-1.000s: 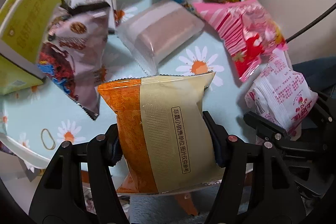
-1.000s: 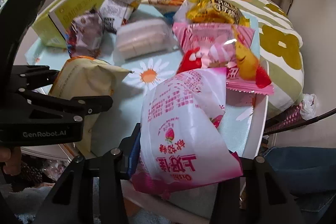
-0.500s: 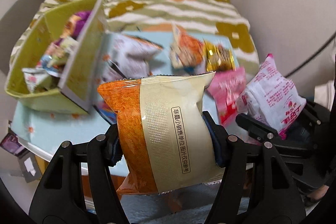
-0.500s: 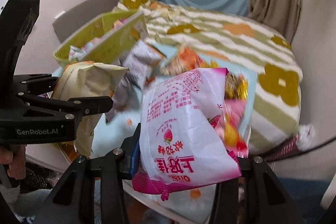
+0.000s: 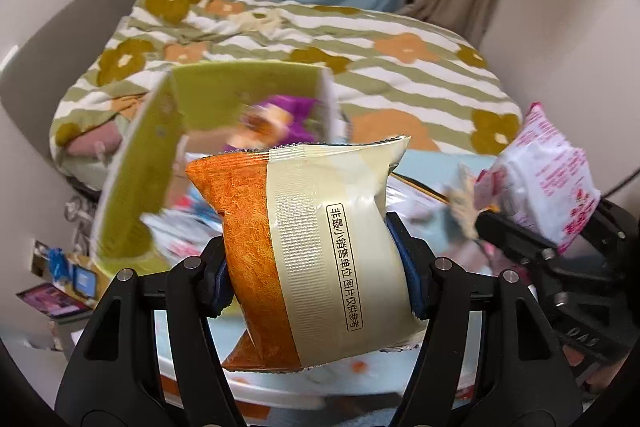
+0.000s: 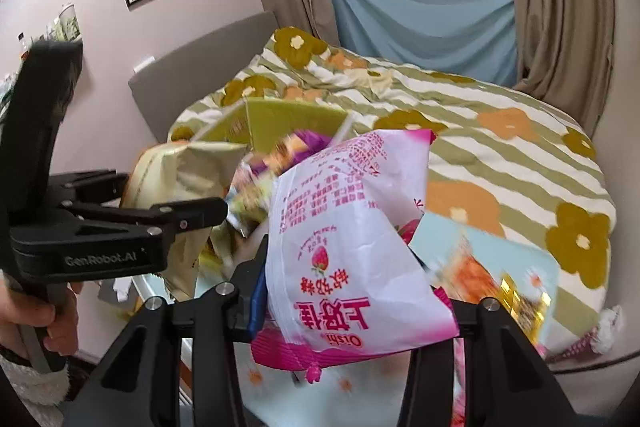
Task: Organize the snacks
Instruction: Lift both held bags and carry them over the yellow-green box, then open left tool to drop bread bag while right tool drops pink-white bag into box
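Observation:
My left gripper [image 5: 316, 267] is shut on an orange and cream snack bag [image 5: 316, 251] and holds it up in the air. My right gripper [image 6: 352, 303] is shut on a pink and white strawberry snack bag [image 6: 352, 251], also lifted. A green cardboard box [image 5: 156, 163] with several snacks inside, one purple [image 5: 288, 115], stands beyond the orange bag. In the right wrist view the box [image 6: 288, 123] lies behind both bags, and the left gripper [image 6: 120, 223] with its bag [image 6: 180, 179] is at the left.
A light blue daisy-print table [image 6: 480, 251] holds more snack packs [image 6: 516, 295] at the right. A bed with a green striped flower cover [image 5: 360, 39] lies behind. Wall and curtains stand further back.
Both grippers have risen and tilted up with their bags. The view has swung from the table's loose snacks to the green box and the bed.

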`<state>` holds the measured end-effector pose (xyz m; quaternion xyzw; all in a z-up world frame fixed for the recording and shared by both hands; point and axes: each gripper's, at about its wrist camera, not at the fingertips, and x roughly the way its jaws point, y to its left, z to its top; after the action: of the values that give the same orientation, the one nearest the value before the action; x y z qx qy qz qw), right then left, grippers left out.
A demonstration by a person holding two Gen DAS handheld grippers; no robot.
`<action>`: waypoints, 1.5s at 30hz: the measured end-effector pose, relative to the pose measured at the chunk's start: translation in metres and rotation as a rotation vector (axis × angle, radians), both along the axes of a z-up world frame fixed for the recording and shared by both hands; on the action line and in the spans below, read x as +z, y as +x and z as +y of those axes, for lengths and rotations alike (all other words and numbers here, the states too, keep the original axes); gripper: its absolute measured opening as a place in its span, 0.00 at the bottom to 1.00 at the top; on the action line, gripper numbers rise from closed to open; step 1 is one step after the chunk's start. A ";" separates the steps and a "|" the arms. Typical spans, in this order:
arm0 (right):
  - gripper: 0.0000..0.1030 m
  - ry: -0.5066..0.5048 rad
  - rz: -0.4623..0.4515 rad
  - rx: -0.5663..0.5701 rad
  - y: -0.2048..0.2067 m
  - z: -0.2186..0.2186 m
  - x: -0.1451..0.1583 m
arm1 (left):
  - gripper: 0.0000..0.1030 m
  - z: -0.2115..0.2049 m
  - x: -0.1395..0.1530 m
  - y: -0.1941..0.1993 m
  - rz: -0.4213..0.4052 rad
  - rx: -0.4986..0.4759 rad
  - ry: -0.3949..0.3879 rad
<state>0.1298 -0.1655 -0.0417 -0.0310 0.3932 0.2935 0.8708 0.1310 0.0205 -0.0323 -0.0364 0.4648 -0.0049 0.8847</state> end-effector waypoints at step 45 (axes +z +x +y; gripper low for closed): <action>0.45 0.050 0.252 -0.015 0.191 0.210 -0.063 | 1.00 0.180 -0.088 0.121 0.136 0.060 -0.006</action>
<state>0.3204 0.0449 -0.1045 0.0306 0.4923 0.2982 0.8172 0.2523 0.2005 -0.1206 -0.0533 0.5226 0.0225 0.8506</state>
